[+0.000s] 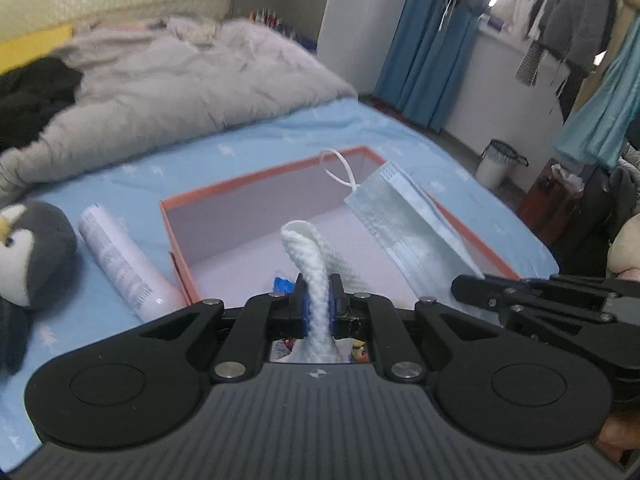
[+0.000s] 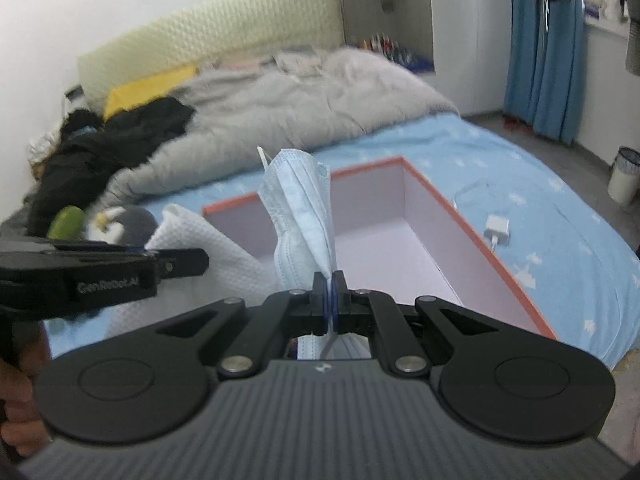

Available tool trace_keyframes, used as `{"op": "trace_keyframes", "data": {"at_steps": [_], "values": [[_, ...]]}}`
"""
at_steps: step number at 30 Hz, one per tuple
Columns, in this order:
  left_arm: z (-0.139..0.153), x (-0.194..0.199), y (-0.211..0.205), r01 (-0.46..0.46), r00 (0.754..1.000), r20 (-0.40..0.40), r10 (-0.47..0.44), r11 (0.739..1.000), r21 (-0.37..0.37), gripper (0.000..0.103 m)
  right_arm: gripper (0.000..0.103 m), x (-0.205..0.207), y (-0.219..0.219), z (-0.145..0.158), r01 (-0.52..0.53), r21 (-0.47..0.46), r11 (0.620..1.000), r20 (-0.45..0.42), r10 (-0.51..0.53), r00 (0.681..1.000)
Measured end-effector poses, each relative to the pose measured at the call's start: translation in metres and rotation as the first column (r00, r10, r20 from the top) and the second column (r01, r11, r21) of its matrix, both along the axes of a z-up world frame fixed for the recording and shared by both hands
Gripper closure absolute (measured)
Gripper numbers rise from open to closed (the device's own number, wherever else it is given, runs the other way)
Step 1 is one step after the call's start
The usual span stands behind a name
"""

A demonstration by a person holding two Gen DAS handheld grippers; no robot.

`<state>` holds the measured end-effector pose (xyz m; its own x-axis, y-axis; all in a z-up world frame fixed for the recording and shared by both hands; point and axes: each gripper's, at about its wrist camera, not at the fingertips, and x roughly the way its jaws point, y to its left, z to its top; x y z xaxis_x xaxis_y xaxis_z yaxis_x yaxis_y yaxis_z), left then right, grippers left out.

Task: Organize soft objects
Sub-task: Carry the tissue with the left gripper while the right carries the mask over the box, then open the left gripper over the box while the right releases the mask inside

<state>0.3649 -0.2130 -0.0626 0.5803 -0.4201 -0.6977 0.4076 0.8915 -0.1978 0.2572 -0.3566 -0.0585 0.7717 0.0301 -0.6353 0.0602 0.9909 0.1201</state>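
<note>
Step in hand: I am carrying two soft things to the open box (image 1: 256,216) on the bed (image 1: 280,136), one in each gripper. I judge the drop into it comes next.

How to do it well: I want both loads hanging over the bare box floor, inside the orange rim, before either grip lets go. Limp cloth drapes over an edge if released too near the wall, so I would go for the middle. One release at a time seems wiser, so the two pieces do not tangle.

Left gripper (image 1: 318,304): jaws nearly closed, pinching a white cloth (image 1: 308,264) folded into a thick rope-like band that stands up between the pads. It sits over the near end of the box.

Right gripper (image 2: 330,300): jaws pressed almost together on a thin edge of a blue face mask (image 2: 302,216); the mask rises above the fingers, pleats bunched, its ear loop poking out at the top. It hangs over the box interior.

Spacing: the two grippers are close side by side, each showing in the other's view.

Still outside the box: a penguin plush (image 1: 30,252) and a white tube (image 1: 120,260) lie just beside its left wall.

Clutter: a white charger (image 2: 497,230) lies on the sheet right of the box; I should keep clear of it.
</note>
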Motion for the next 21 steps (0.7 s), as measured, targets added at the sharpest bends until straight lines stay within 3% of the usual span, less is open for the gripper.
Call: {"op": "trace_keyframes", "data": {"at_steps": [8, 11, 21], "values": [[-0.044, 0.043, -0.018, 0.024, 0.989, -0.146, -0.013, 0.997, 0.072, 0.092, 0.097, 0.041, -0.021, -0.051, 0.038, 0.005, 0.999, -0.180, -0.036, 0.983], [-0.056, 0.046, -0.021, 0.034, 0.987, -0.162, -0.015, 0.993, 0.115, 0.092, 0.097, 0.047, -0.023, -0.064, 0.044, -0.014, 0.999, -0.220, -0.046, 0.974], [-0.068, 0.048, -0.018, 0.034, 0.982, -0.186, -0.011, 0.992, 0.124, 0.091, 0.095, 0.055, -0.025, -0.084, 0.016, 0.003, 1.000, -0.289, -0.015, 0.957]]}}
